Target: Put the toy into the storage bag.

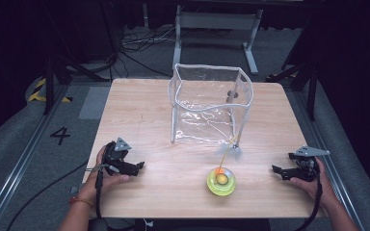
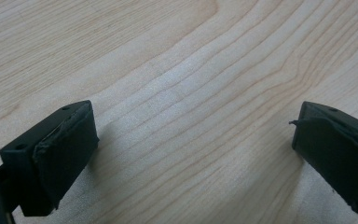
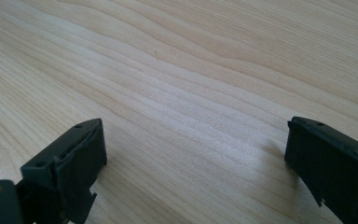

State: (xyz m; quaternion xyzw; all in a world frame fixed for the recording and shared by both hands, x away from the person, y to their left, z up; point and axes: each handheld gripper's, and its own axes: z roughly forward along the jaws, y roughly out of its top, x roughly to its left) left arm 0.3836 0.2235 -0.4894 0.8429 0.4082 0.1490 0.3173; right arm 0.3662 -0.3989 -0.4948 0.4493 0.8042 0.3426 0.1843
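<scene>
Nearest the camera, the left gripper and right gripper are held low over the bench, jaws wide apart and empty. Between them a yellow toy is left untouched, near a clear bag. Nothing seems started.

Pale wood-grain table, clear see-through bag with white edging, yellow-green disc with orange centre, black grippers, grey top plates.

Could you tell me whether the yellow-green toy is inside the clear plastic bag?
No, the yellow-green toy sits on the bare table in front of the clear plastic bag, outside its walls.
</scene>
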